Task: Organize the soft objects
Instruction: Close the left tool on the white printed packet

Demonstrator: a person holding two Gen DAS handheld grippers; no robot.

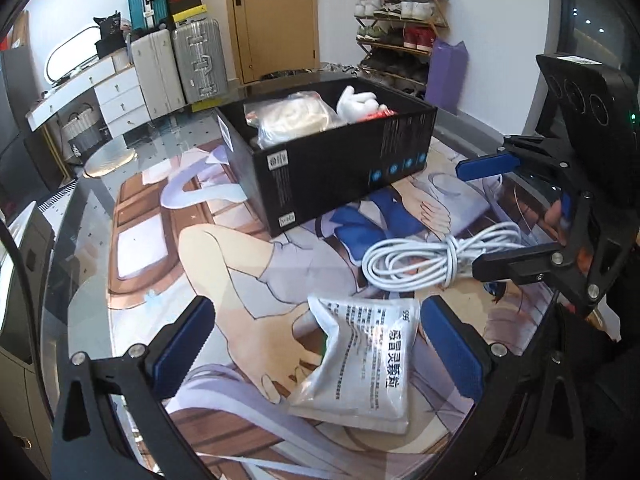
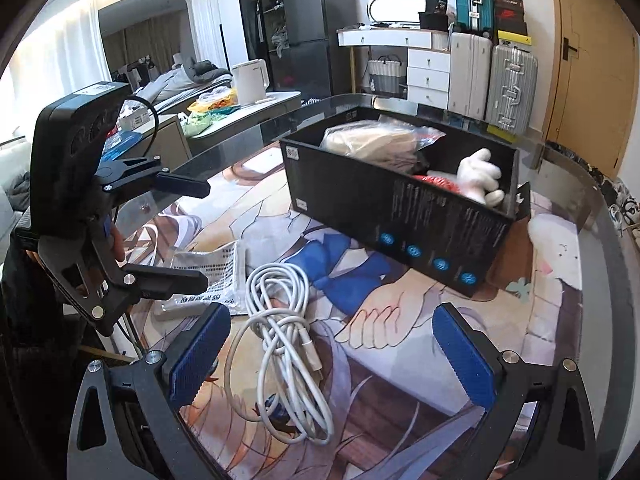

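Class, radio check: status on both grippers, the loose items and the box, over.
Left gripper open over white packet. Right gripper open over coiled white cable. Black box already holds bagged item and plush. Path to box clear, over.

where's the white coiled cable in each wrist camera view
Left wrist view: the white coiled cable lies right of centre, beyond the white packet.
Right wrist view: the cable lies low, left of centre, beside the left finger.
Shared landmark: the black box behind it.
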